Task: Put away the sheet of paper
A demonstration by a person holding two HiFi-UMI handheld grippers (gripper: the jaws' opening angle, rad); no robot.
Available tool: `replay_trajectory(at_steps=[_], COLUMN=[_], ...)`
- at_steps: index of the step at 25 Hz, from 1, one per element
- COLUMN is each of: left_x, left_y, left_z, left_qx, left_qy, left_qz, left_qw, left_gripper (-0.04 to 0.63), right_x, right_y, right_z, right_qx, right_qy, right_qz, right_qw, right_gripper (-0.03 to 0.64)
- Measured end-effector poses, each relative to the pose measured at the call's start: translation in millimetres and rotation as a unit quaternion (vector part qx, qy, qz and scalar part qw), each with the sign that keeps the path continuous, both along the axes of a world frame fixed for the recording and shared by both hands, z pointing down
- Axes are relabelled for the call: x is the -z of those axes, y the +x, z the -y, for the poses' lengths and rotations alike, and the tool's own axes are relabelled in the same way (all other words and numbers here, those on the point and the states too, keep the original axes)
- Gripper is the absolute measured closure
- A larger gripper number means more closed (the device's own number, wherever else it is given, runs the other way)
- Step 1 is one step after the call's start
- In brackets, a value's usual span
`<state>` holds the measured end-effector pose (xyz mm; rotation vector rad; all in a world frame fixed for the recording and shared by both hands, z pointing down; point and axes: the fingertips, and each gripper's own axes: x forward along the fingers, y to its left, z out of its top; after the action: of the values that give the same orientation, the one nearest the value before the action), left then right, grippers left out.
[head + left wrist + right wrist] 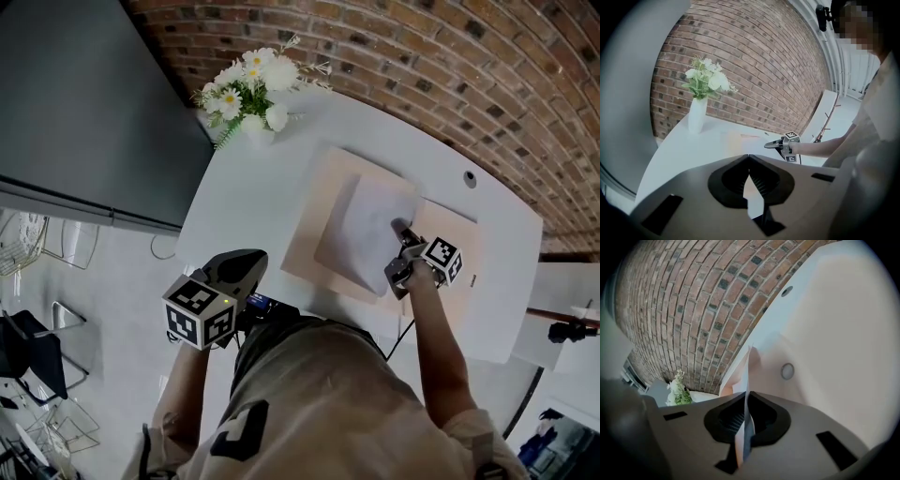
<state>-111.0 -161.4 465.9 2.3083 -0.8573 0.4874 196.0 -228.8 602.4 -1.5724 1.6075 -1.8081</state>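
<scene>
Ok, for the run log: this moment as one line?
right gripper: shut on sheet of paper | left gripper: shut, empty | sheet: over tan mat

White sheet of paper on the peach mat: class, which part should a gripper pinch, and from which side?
Pinch the right-hand edge nearest the person, coming from that side. The white sheet of paper is thin and lies on the peach mat, so only an edge fits between jaws; the right gripper is shut on it there.

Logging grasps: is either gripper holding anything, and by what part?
The right gripper is shut on the sheet of paper, pinching its edge; the left gripper is shut on nothing.
</scene>
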Motion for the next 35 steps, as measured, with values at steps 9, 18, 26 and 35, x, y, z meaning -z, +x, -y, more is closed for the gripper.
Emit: replay_trajectory(at_steps=[9, 18, 26, 35], left_x=[-3.5, -4.1, -6.9, -10.7], left_y=[-7.9, -11.4, -7.3, -12.3], left_z=[-2.0, -1.2, -4.6, -2.3], left_qx=[0.003, 0.006, 0.002, 0.010], left_qy=[-0.008, -0.011, -0.021, -0.027], left_qz=[0.004, 0.008, 0.013, 0.016], left_qw=[1.0000, 0.9999, 0.9997, 0.9994], left_gripper=[0.580, 0.580, 0.580, 0.580], right_x=[-8.3, -16.8, -24.9, -26.0], right_y=[-9.7, -8.3, -27.9, -42.2], right_z=[5.9, 4.5, 9.9, 23.0], right_qx=[-0.031, -0.043, -0.028, -0.032], right_qy=[0.011, 0.008, 0.005, 0.012], right_qz=[0.063, 0.076, 0.095, 0.115], right_qw=[0.997, 0.996, 0.995, 0.993], right_gripper=[0.592, 0.592, 0.592, 0.592])
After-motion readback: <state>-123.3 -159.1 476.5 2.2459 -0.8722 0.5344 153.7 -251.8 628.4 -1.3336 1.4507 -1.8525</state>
